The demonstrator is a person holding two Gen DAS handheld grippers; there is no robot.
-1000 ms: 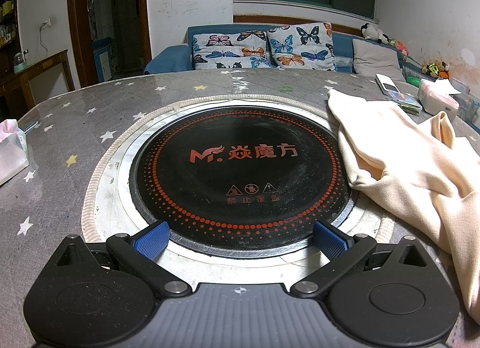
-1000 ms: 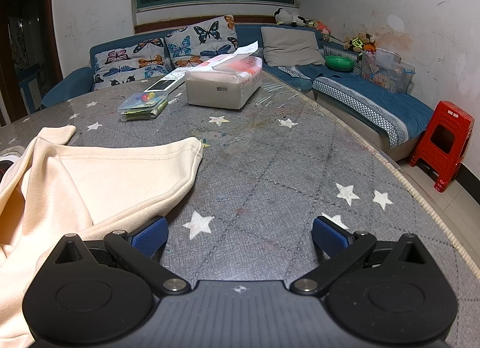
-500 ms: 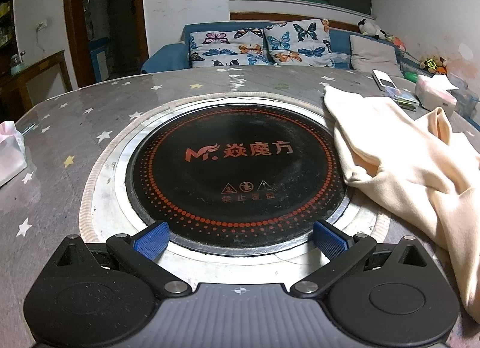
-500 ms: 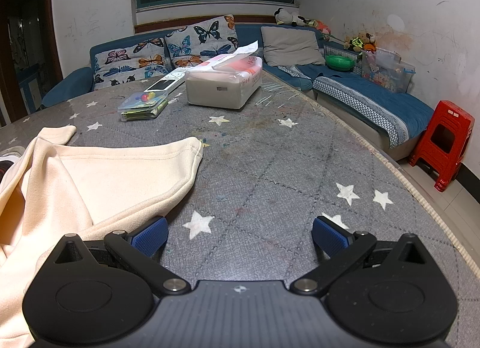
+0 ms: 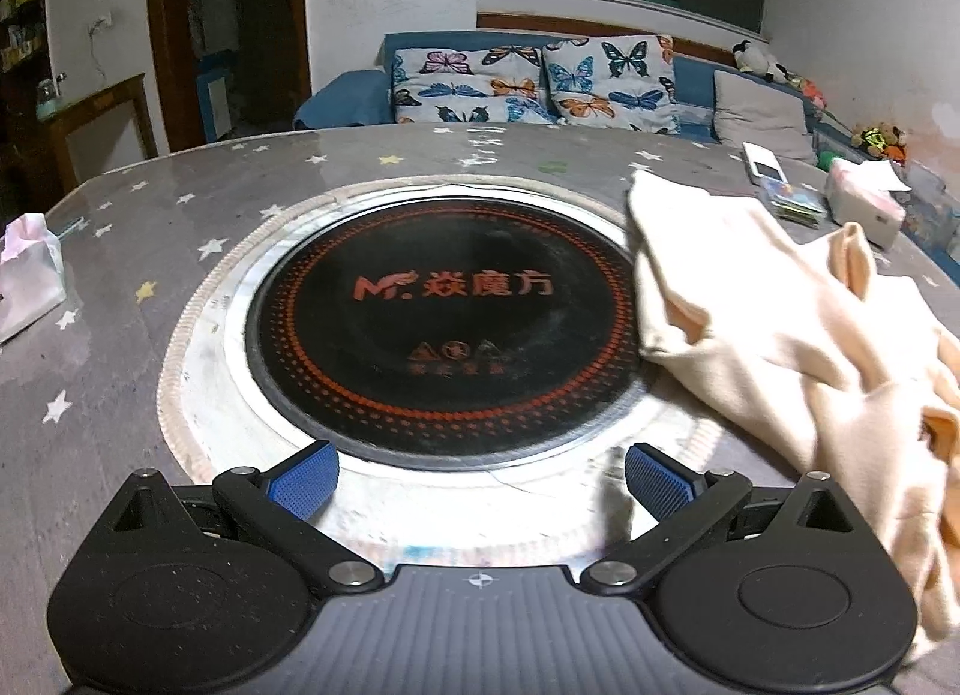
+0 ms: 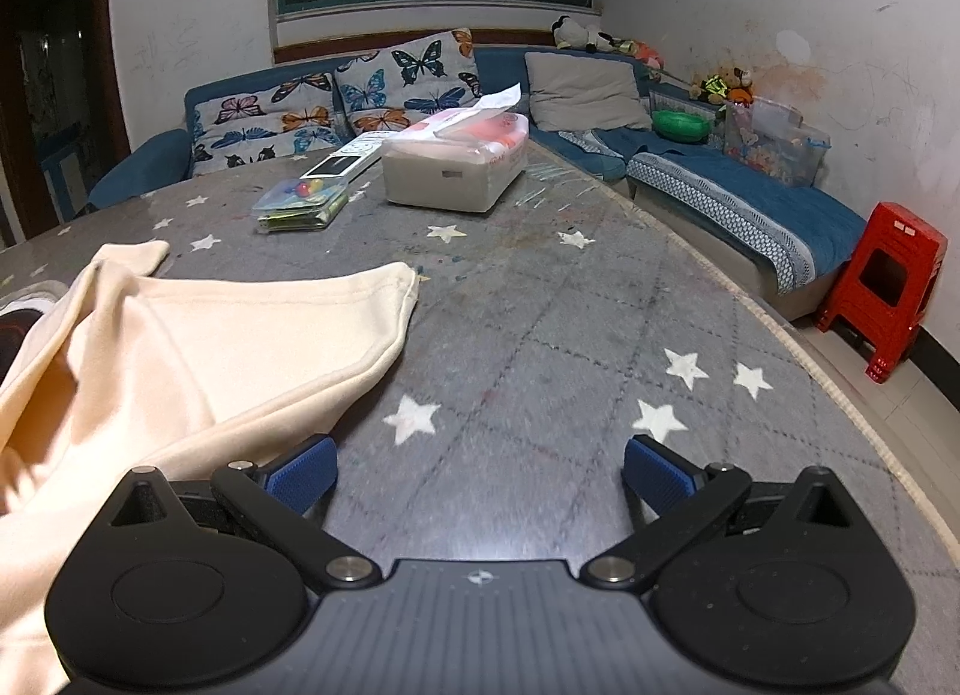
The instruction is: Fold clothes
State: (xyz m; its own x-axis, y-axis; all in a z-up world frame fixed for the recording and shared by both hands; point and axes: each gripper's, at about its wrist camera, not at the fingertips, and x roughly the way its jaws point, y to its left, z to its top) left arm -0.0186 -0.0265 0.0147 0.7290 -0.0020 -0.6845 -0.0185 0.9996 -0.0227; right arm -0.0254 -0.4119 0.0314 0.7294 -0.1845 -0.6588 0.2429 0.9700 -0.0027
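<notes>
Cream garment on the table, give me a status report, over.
Both grippers open, empty. Cream garment crumpled, unfolded, partly over the cooktop rim. Tissue pack and plastic box beyond it.

Each gripper, left gripper (image 5: 480, 476) and right gripper (image 6: 479, 473), has a ribbed grey body, two round black discs, black linkage arms with silver screws, and blue textured fingertips (image 5: 305, 476)

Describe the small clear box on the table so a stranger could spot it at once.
Start from the grey star-patterned table and look to its far side, toward the butterfly cushions. There, left of the big tissue pack and just in front of a white remote, sits the small clear box. It alone is see-through, with bright coloured bits showing inside.
</notes>
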